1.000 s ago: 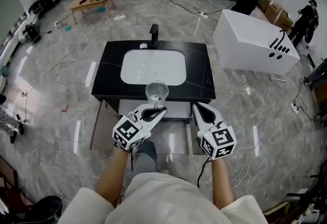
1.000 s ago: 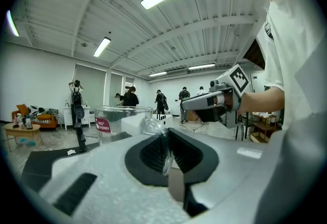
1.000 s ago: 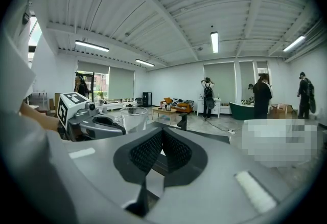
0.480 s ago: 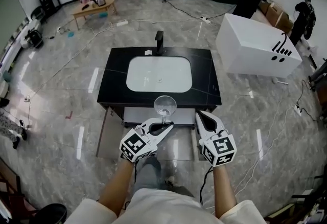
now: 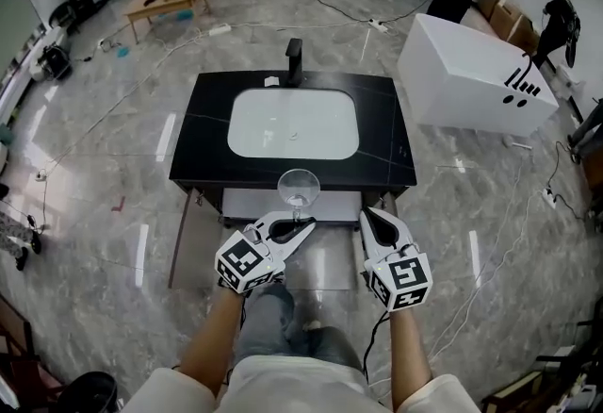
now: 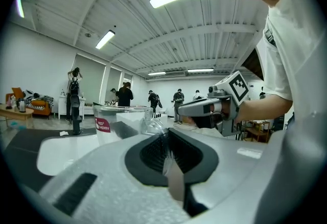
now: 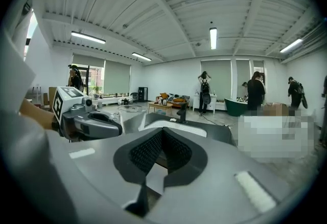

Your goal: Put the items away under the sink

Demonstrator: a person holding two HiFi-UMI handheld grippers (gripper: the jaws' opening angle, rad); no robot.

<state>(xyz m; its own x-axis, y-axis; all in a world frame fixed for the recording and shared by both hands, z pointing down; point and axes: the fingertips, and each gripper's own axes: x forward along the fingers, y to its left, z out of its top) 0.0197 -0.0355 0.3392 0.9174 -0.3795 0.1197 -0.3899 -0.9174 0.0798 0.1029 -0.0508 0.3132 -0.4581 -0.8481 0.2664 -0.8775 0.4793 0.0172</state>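
A clear wine glass (image 5: 299, 187) stands upright in front of the black vanity top (image 5: 203, 142), just past its front edge. My left gripper (image 5: 300, 224) is shut on its stem; in the left gripper view the bowl (image 6: 118, 121) with a red label rises just beyond the jaws. My right gripper (image 5: 370, 213) hangs beside it on the right, shut with nothing between its jaws, and shows in the left gripper view (image 6: 190, 110). The white sink basin (image 5: 292, 123) and black faucet (image 5: 294, 57) lie behind. Below the top, the cabinet stands open with a pale shelf (image 5: 325, 204).
An open cabinet door (image 5: 184, 237) sticks out at the vanity's lower left. A white tub-like block (image 5: 471, 72) stands to the right. Cables run over the marble floor (image 5: 94, 194). People stand at the far end, near a low table (image 5: 170, 1).
Both grippers have sunk together. The wine glass has come from over the counter's front edge to a spot in front of it, lower down.
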